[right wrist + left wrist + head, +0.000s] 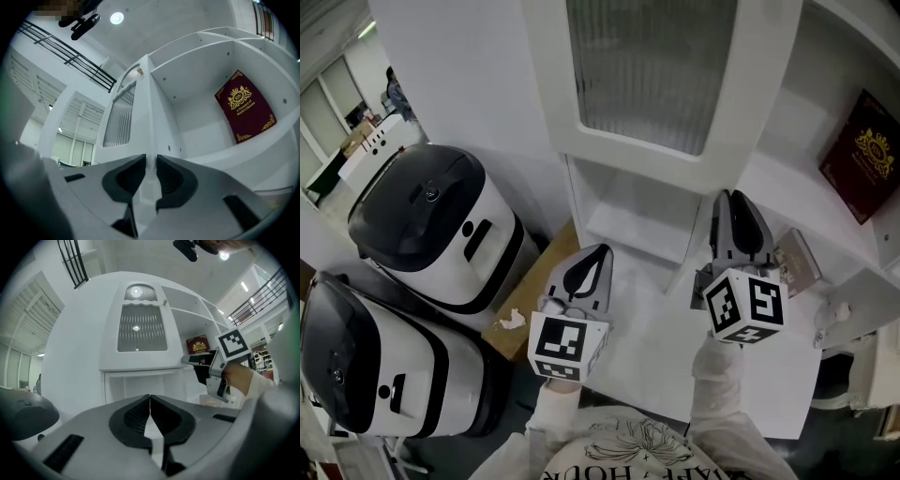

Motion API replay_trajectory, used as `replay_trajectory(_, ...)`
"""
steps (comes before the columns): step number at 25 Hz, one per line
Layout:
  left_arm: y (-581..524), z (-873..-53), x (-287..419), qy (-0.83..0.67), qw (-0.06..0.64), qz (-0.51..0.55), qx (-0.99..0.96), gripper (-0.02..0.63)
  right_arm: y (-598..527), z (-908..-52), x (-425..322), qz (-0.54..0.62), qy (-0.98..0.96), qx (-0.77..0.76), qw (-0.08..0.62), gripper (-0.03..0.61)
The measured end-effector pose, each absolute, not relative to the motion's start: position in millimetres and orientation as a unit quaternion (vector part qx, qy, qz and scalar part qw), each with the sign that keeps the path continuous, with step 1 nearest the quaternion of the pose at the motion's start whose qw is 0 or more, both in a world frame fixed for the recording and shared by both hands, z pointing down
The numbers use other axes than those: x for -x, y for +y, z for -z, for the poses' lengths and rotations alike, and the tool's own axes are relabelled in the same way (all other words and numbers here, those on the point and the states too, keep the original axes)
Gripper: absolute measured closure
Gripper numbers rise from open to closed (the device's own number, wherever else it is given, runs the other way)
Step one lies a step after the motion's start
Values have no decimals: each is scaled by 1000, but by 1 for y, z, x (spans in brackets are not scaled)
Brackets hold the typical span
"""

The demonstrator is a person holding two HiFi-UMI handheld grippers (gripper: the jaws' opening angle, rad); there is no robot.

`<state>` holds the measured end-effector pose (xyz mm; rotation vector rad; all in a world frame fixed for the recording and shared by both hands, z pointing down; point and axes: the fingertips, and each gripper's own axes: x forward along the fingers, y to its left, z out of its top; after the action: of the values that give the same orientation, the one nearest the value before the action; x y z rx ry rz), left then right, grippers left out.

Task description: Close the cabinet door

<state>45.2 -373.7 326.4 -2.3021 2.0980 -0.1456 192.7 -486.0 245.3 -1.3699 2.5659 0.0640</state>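
The cabinet door (649, 148), white-framed with ribbed glass, stands open over the white surface (656, 347). The right hand-held gripper (150, 160) is clamped on the door's free edge. The left hand-held gripper (150, 397) hangs below the door, jaws together and empty.

I see a plain white wall (459, 75) at left, with a rounded black-and-white machine (431, 220) and a second machine like it (384, 366) standing before it. Overhead I make out a round ceiling lamp (116, 18), lit, and black railing bars (70, 51). Tall windows (75, 150) show beneath.
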Motion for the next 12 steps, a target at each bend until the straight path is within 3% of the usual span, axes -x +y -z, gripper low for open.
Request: replay_trajectory(12,-350,-317,-36,674,14,31,738,609,-455,-243,-193,-44,871,477,110,509)
